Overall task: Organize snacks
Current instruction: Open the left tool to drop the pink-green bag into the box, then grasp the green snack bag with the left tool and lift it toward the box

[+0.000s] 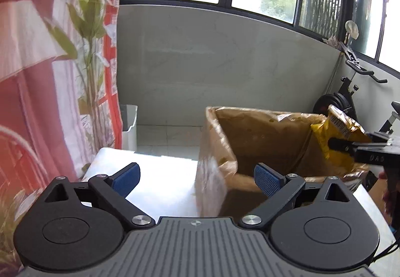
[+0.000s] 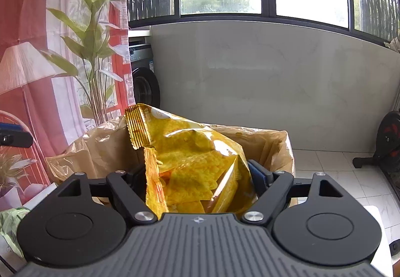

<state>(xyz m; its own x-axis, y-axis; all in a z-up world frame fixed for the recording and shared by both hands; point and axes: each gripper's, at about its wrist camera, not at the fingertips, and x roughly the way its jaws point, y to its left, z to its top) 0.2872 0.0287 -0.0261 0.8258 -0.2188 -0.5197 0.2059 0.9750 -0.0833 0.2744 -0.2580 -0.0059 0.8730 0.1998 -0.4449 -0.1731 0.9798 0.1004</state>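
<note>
A glossy yellow snack bag (image 2: 197, 159), a brown box (image 1: 250, 131), blue gripper pads (image 1: 266, 179).

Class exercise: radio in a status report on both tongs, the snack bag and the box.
Left tongs open, empty. Right tongs shut on yellow snack bag, held over the lined cardboard box. Nothing blocking the box opening.

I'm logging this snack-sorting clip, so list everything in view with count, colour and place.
snack bag: one, yellow, gripped over the box.
cardboard box: one, brown, plastic-lined, on the table.
table: one, white, under the box.
curtain: one, red and white with plant print, on the left.
exercise bike: one, black, far right.
washing machine: one, dark grey, behind the curtain.
left gripper: blue fingers open, empty.
right gripper: closed on the snack bag.
</note>
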